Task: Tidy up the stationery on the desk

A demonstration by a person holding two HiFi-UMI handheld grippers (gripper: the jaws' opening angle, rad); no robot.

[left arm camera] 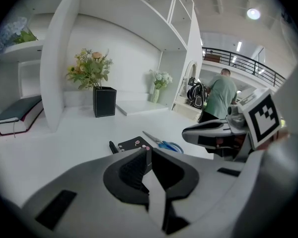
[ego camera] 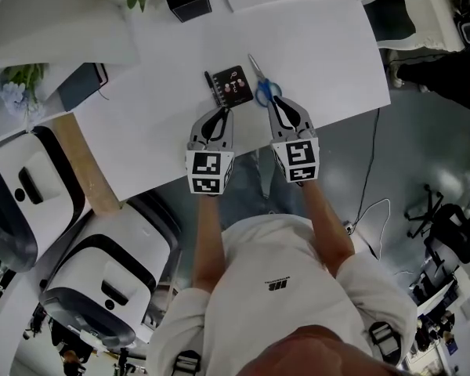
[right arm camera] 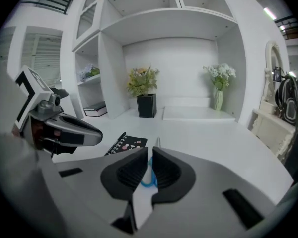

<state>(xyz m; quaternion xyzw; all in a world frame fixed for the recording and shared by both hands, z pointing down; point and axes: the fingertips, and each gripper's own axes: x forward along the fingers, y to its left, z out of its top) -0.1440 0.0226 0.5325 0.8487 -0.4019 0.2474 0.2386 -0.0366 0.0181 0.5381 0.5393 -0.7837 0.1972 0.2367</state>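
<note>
Notebook [ego camera: 236, 86], pen [ego camera: 212, 90] and scissors [ego camera: 263, 84] lie loose mid-frame, so tidying looks unfinished; left gripper [ego camera: 219, 116] and right gripper [ego camera: 276, 106], just below them, are nearly closed and empty.

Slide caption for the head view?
Left tongs and right tongs poised before black spiral notebook and blue-handled scissors on white desk.

We find the white desk [ego camera: 313, 53] brightly and evenly lit, its shadows soft. A ceiling lamp [left arm camera: 253, 14] glares in the left gripper view. Both gripper views bulge, darken at the rims and blur close up.
</note>
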